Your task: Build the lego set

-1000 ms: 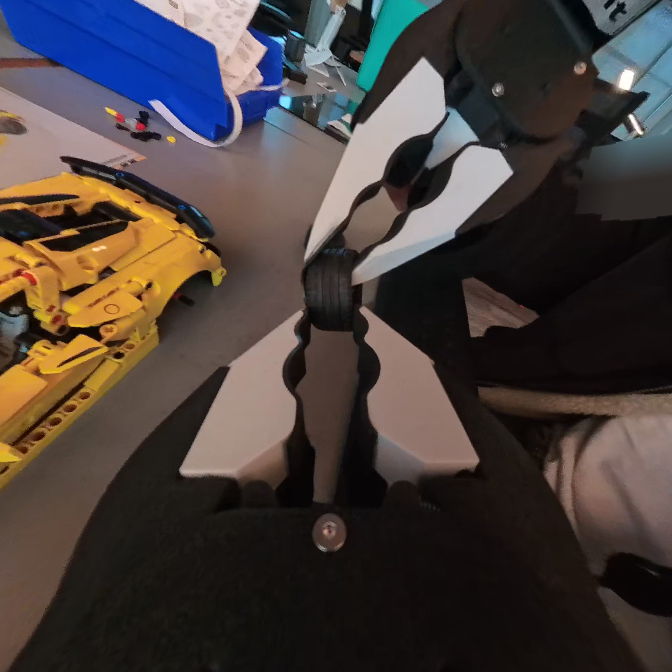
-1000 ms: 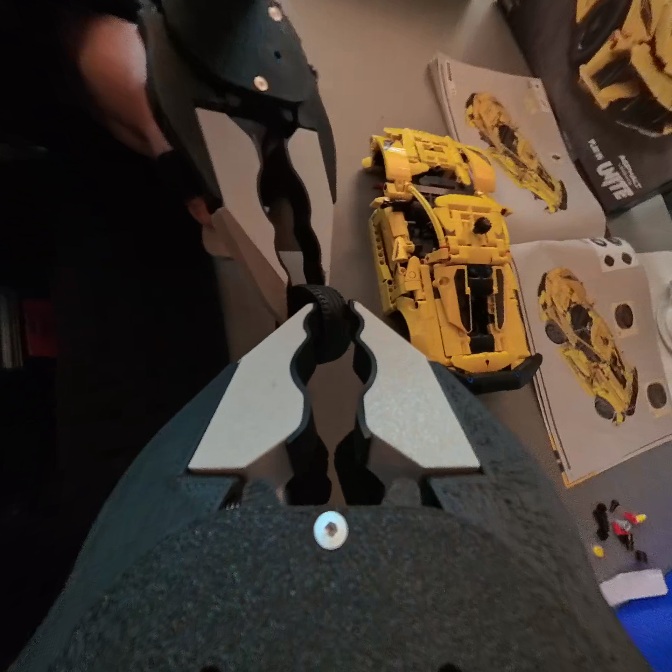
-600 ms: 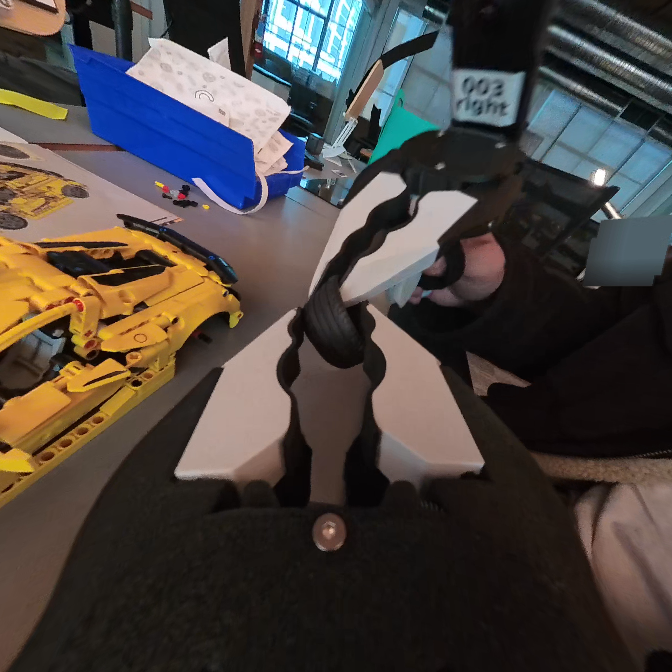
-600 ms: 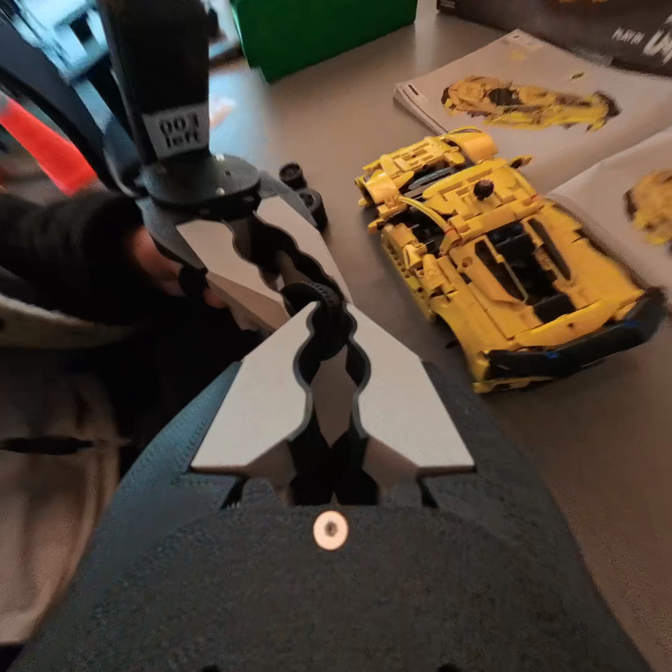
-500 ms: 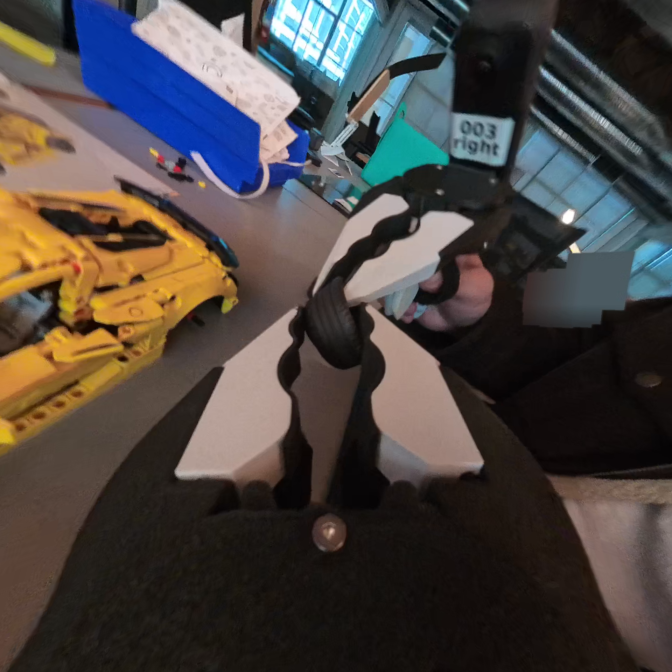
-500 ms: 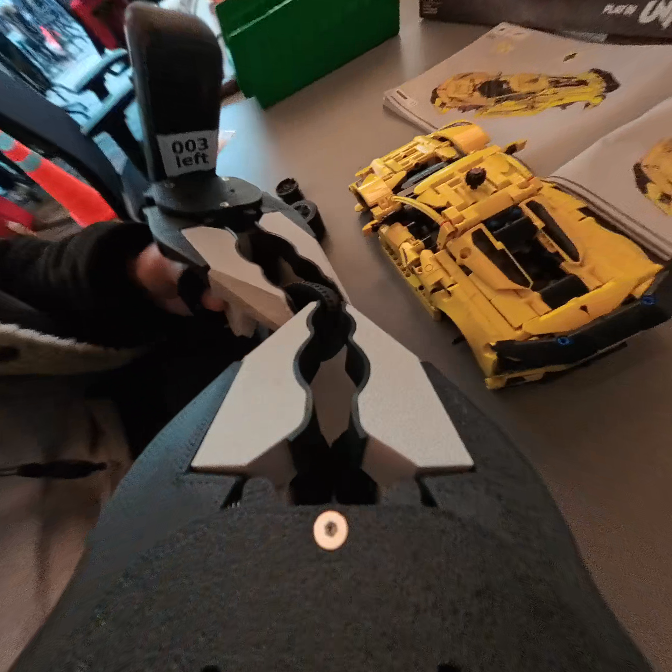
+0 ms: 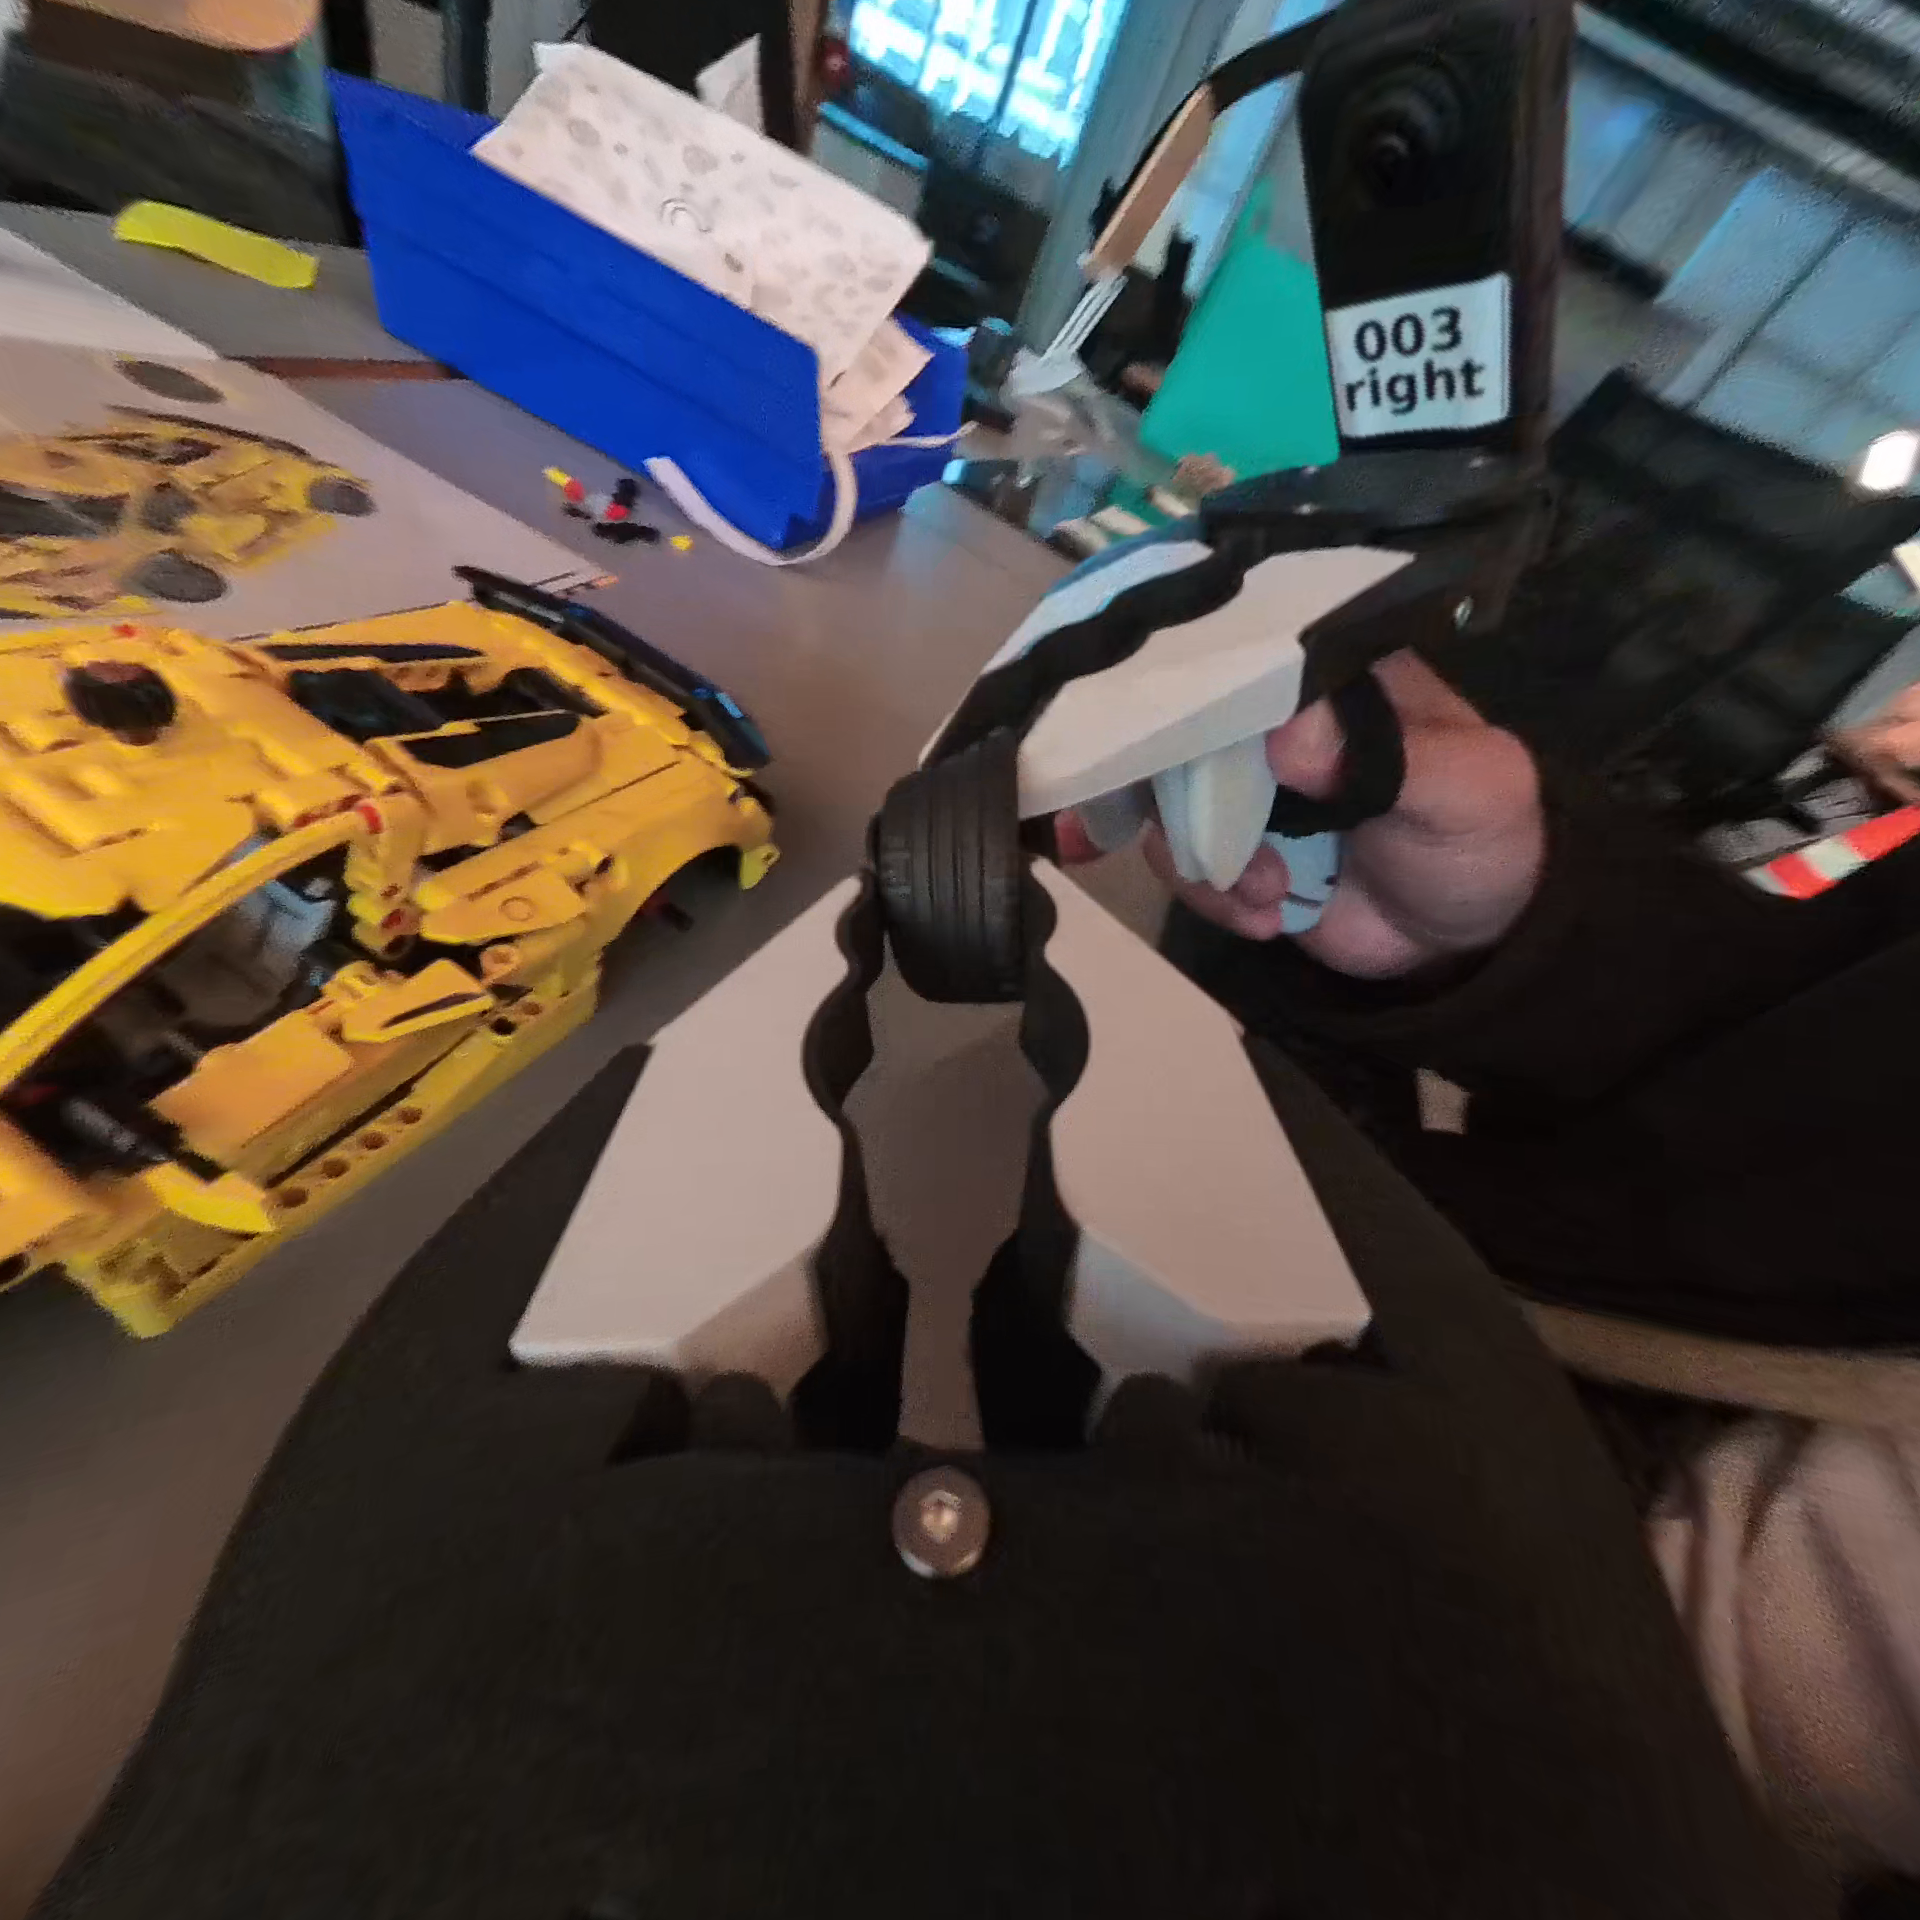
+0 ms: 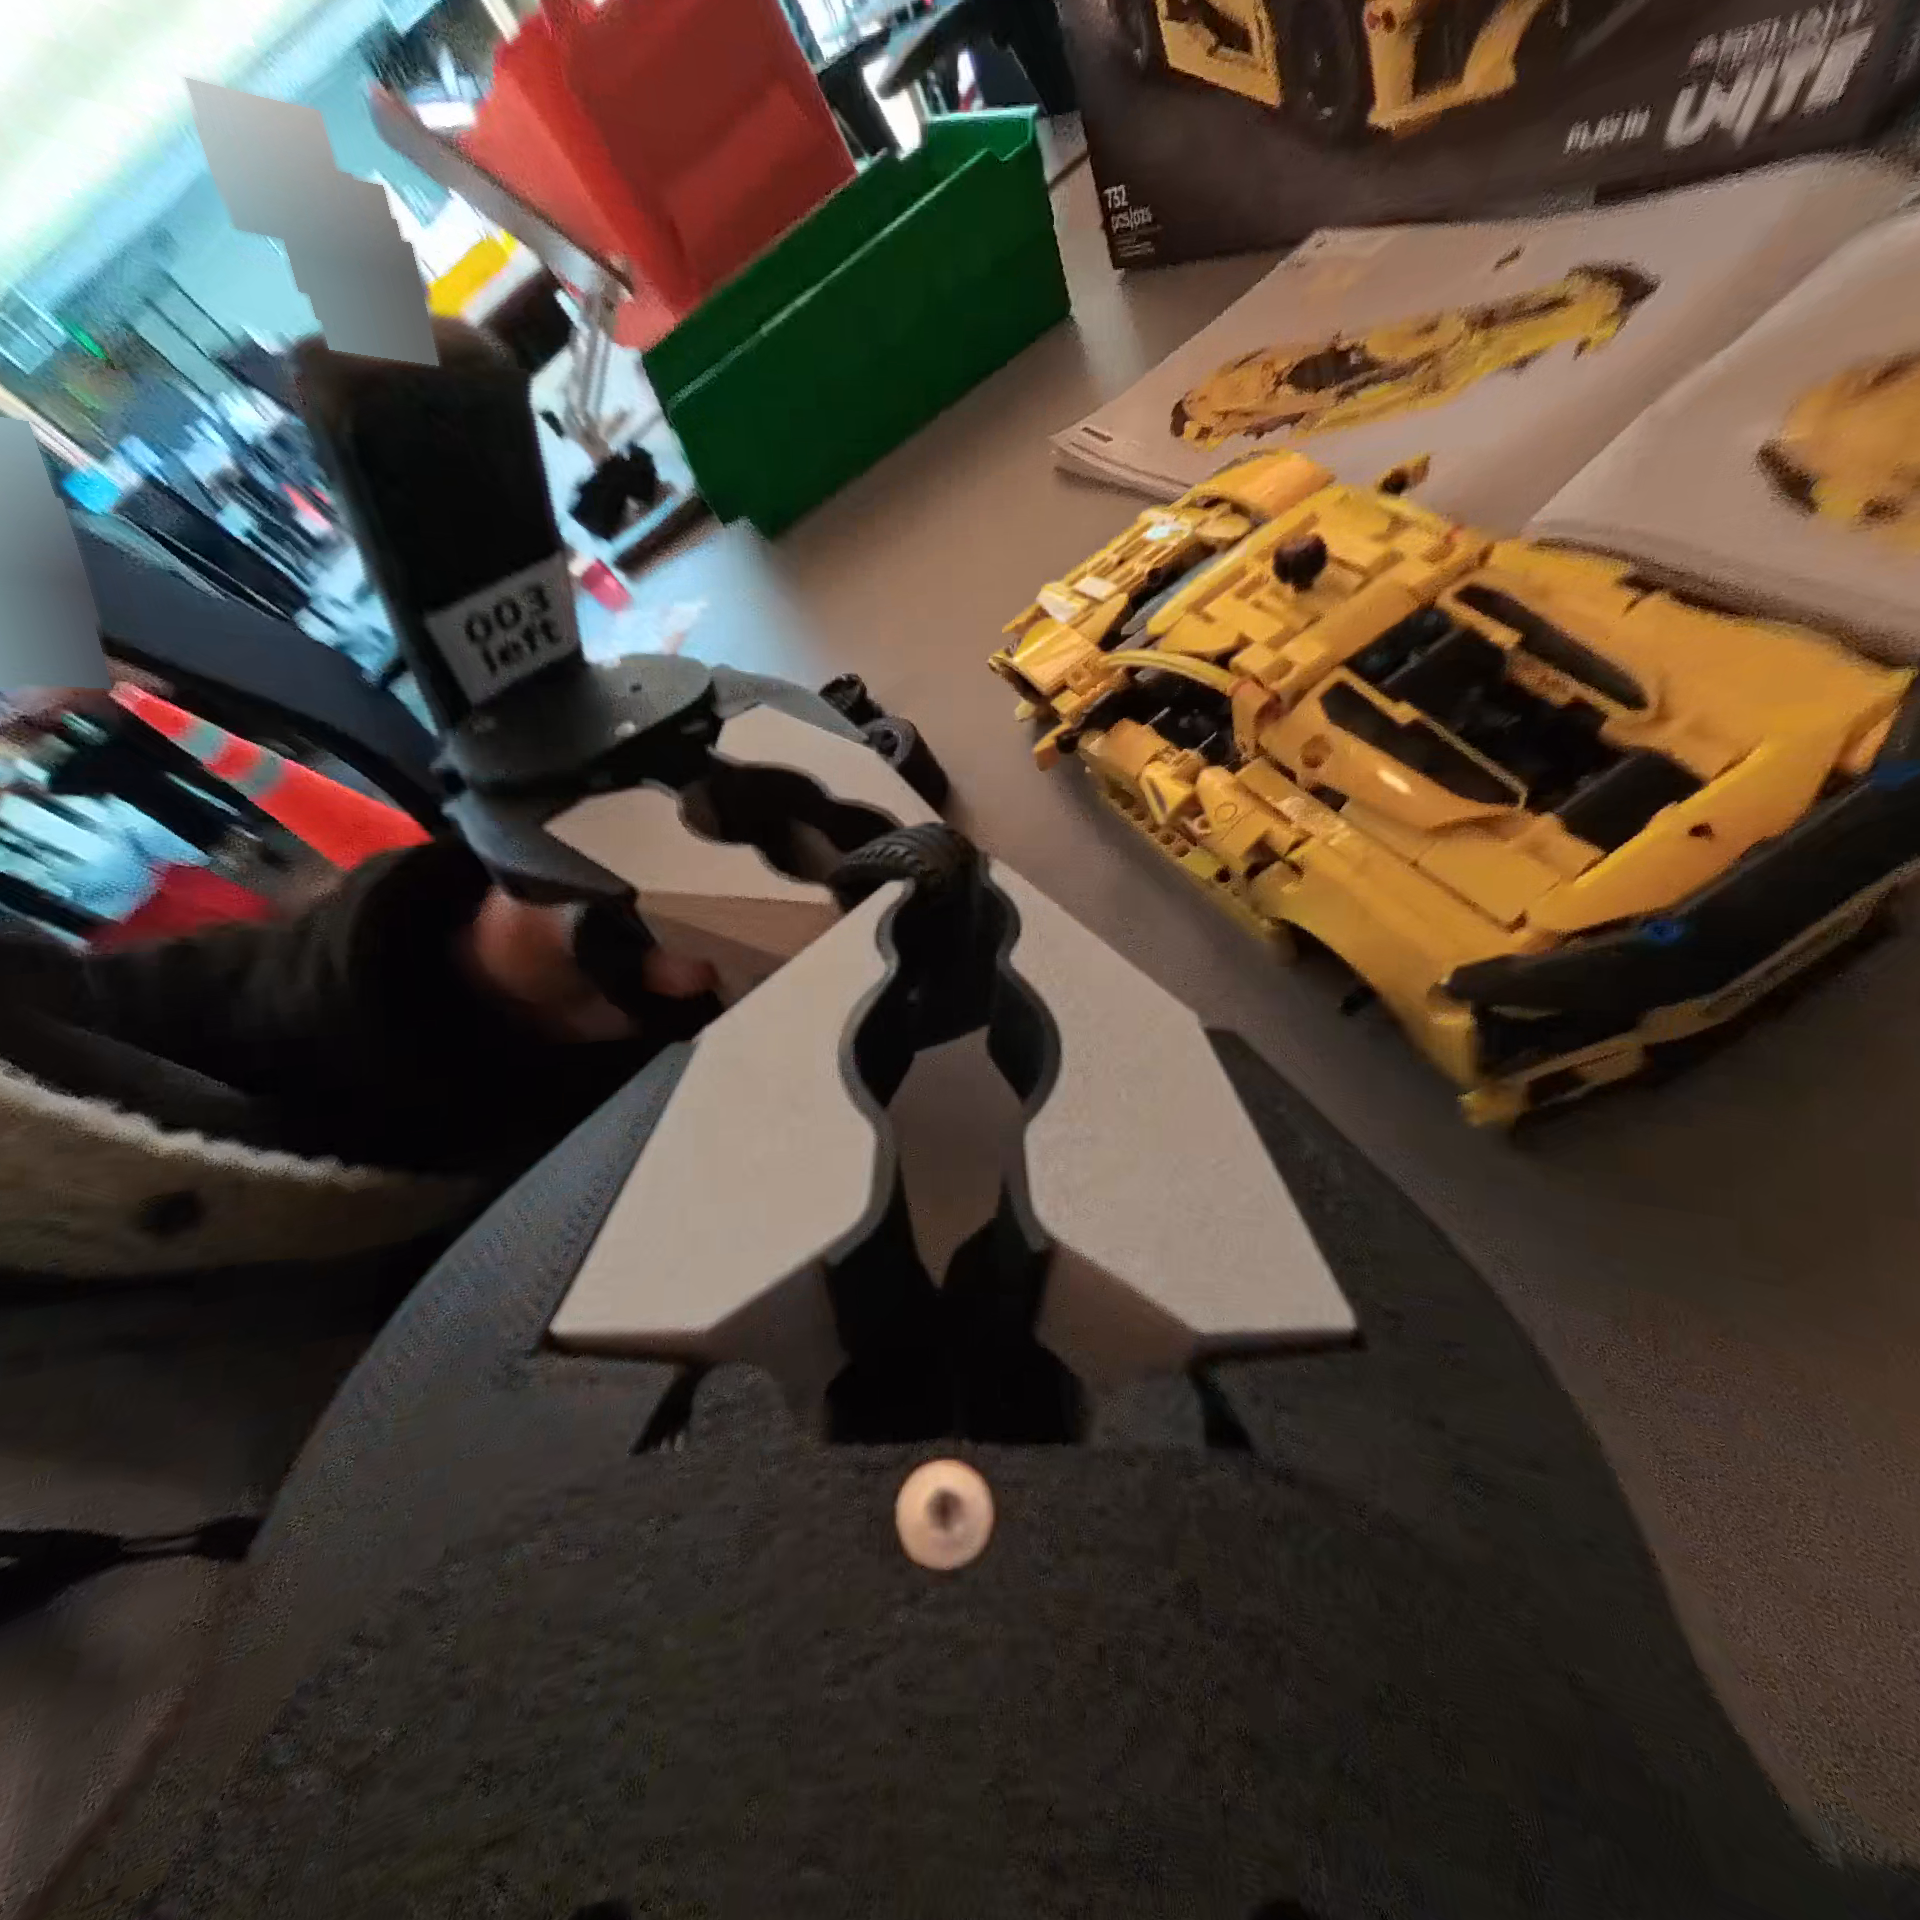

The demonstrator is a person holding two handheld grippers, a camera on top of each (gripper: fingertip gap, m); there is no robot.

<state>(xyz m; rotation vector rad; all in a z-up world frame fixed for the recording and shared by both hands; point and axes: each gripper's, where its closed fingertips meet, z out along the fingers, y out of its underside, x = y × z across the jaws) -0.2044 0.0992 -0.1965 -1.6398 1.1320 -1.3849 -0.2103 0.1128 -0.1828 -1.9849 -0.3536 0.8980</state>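
The grey desk (image 7: 883,644) carries the big things. The yellow lego car (image 7: 343,883), without wheels as far as the views show, lies on it next to the open instruction booklet (image 8: 1475,343). A blue bin (image 7: 623,322) with paper bags in it stands behind the car in the left wrist view, and a green bin (image 8: 873,353) and the dark set box (image 8: 1455,94) stand at the far side in the right wrist view. A few small loose parts (image 7: 613,509) lie near the blue bin.

Above the desk edge, both grippers meet at one small black tyre (image 7: 951,883). The left gripper (image 7: 951,914) pinches the tyre between the tips of its two fingers (image 7: 748,1122), the tread against the wavy black pads. The right gripper (image 8: 940,914) comes from the opposite side, and its fingers (image 8: 769,1122) close on the same tyre (image 8: 914,862) at their tips. The tyre is in the air, near the car but not touching it. Two more black wheels (image 8: 894,727) lie on the desk behind the left gripper.
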